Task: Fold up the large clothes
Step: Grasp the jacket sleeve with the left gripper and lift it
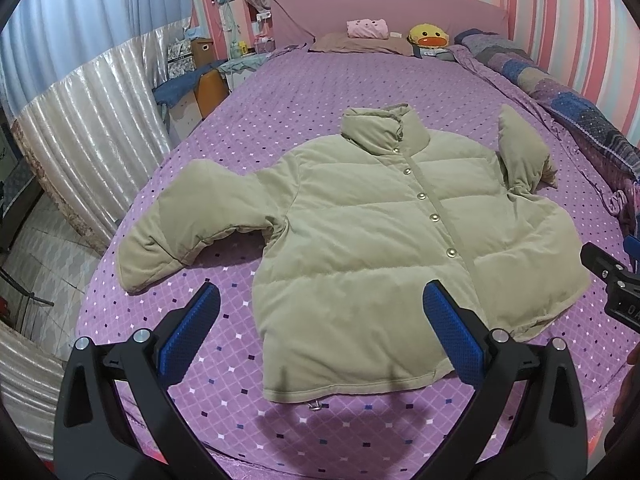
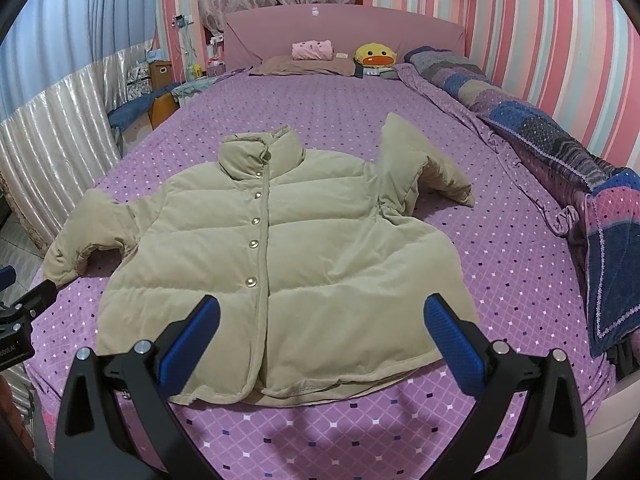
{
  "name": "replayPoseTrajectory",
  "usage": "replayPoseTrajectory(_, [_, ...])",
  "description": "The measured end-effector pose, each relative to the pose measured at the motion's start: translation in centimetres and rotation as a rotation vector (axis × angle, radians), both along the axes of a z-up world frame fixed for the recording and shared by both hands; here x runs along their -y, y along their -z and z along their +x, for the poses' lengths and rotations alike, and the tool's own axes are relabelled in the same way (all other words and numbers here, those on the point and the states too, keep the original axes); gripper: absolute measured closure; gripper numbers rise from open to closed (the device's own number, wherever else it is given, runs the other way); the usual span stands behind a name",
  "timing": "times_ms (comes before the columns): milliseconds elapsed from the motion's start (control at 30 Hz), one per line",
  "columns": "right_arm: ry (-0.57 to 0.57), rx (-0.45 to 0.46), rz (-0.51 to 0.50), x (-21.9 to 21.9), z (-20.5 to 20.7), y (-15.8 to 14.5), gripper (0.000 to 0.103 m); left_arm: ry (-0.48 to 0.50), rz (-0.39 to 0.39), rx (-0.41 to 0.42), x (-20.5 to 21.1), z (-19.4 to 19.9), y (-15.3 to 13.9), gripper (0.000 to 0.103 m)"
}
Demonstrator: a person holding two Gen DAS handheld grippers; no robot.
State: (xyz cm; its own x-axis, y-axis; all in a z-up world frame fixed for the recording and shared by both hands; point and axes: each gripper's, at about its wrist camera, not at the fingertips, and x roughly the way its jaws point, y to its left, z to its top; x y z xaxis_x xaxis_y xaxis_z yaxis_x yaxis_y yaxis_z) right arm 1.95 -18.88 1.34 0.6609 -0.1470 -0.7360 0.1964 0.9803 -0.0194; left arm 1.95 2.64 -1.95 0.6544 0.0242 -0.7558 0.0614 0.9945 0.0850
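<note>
Two claws hover wide apart and empty above the hem: the left claw (image 1: 322, 328) and the right claw (image 2: 322, 340). One beige quilted puffer jacket with snap buttons (image 1: 372, 240) lies front-up and buttoned on the purple diamond-patterned bedspread (image 1: 280, 92), sleeves out, likely spread flat so folding can start.
</note>
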Motion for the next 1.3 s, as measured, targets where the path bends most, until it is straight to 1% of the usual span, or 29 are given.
replayPoseTrajectory(300, [-0.007, 0.028, -0.006, 0.1, 0.8, -0.2, 0.001, -0.043, -0.008, -0.008, -1.2, 1.2, 0.4, 0.003])
replayPoseTrajectory(433, [-0.028, 0.039, -0.004, 0.3, 2.0, -0.4, 0.001, -0.076, -0.003, -0.008, -2.3, 2.1, 0.7, 0.003])
replayPoseTrajectory(567, [-0.072, 0.057, 0.006, 0.5, 4.1, -0.7, 0.001, -0.110, -0.002, -0.020, -4.0, 3.3, 1.3, 0.003])
replayPoseTrajectory(667, [-0.086, 0.067, 0.010, 0.9, 6.0, -0.7, 0.001, -0.159, 0.000, -0.025, -6.1, 4.5, 1.8, 0.003])
replayPoseTrajectory(767, [-0.094, 0.054, -0.005, 0.9, 8.3, -0.1, 0.001, -0.227, 0.013, -0.020, -8.5, 5.8, 2.4, 0.003])
replayPoseTrajectory(900, [-0.133, 0.034, -0.059, 0.2, 11.3, 1.1, 0.001, -0.301, -0.018, -0.030, -11.9, 7.2, 3.3, 0.003])
replayPoseTrajectory(967, [-0.154, 0.037, -0.047, 0.1, 12.3, 1.5, 0.001, -0.335, -0.028, -0.035, -14.0, 8.1, 4.0, 0.003])
replayPoseTrajectory(1000, [-0.171, 0.043, -0.020, 0.1, 13.1, 1.8, 0.001, -0.348, -0.026, -0.037, -14.7, 8.4, 4.3, 0.003])
replayPoseTrajectory(1067, [-0.178, 0.016, 0.003, 0.2, 14.5, 2.5, 0.001, -0.379, -0.019, -0.035, -16.7, 9.3, 5.1, 0.003])
replayPoseTrajectory(1133, [-0.169, -0.015, -0.029, 0.1, 15.7, 3.2, 0.001, -0.397, -0.017, -0.039, -18.3, 10.2, 5.8, 0.003])
replayPoseTrajectory(1267, [-0.124, -0.031, -0.112, 0.1, 17.5, 4.1, 0.001, -0.457, -0.013, -0.020, -22.8, 11.4, 7.2, 0.003])
replayPoseTrajectory(1300, [-0.114, -0.031, -0.127, 0.2, 18.0, 4.2, 0.001, -0.459, -0.011, -0.016, -23.5, 11.7, 7.5, 0.003])
